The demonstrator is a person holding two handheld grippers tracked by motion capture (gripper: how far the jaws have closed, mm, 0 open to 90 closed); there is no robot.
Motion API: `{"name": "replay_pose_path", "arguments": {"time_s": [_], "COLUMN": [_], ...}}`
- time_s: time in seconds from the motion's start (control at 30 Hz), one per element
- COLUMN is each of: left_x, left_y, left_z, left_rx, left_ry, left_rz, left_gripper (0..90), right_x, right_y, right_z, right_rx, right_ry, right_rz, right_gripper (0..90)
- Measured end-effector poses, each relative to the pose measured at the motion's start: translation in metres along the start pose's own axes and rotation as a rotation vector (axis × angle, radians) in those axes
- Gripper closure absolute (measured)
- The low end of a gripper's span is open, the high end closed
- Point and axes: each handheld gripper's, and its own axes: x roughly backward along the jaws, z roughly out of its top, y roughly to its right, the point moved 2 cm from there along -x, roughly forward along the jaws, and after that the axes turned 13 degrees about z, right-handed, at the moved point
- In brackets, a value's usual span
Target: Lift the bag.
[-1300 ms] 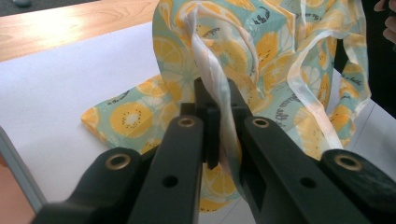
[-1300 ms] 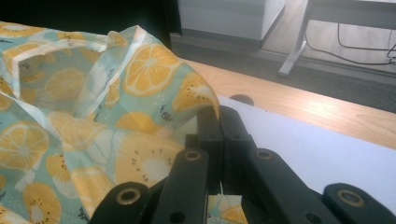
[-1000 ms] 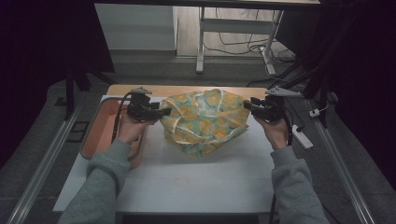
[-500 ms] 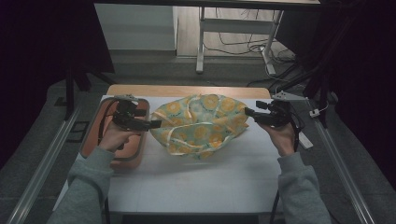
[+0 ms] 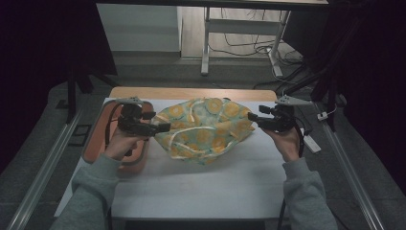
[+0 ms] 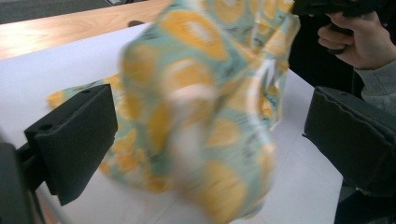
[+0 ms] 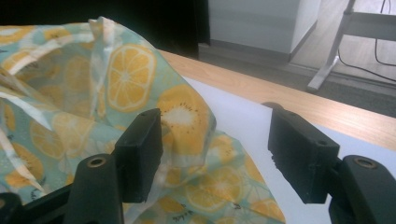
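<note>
High view — one lemon-print cloth [image 5: 205, 129], seemingly released; two hand-held grippers [image 5: 160, 127] [image 5: 251, 117], both open.

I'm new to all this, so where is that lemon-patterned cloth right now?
In the high view the lemon-print cloth lies bunched mid-table on the white sheet, between both grippers, right of the orange tray.

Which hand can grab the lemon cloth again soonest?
Probably the right. The right hand-held gripper stands open with a fold of the cloth between its jaws. The left hand-held gripper, jaws just opened, has only the cloth's edge in front of it.
</note>
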Motion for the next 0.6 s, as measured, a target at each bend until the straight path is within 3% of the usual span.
{"name": "replay_pose_path", "arguments": {"time_s": [0.1,0.27,0.4,0.6], "left_x": [0.0,0.013,0.026,0.044], "left_y": [0.006,-0.002,-0.007,-0.013], "left_z": [0.002,-0.004,-0.015,-0.041], "left_rx": [-0.027,-0.028,-0.037,-0.037], "left_ry": [-0.001,0.012,0.018,0.016], "left_rz": [0.037,0.093,0.134,0.157], "left_gripper": [3.2,4.7,5.4,6.0], "right_x": [0.0,0.008,0.017,0.031], "right_y": [-0.004,-0.009,-0.011,-0.016], "right_z": [0.001,-0.002,-0.01,-0.028], "right_rx": [0.008,0.028,0.028,0.021], "right_ry": [0.001,-0.003,-0.004,-0.018], "right_rz": [0.002,0.005,0.009,0.026], "right_gripper": [35.3,35.5,35.4,35.4]}}
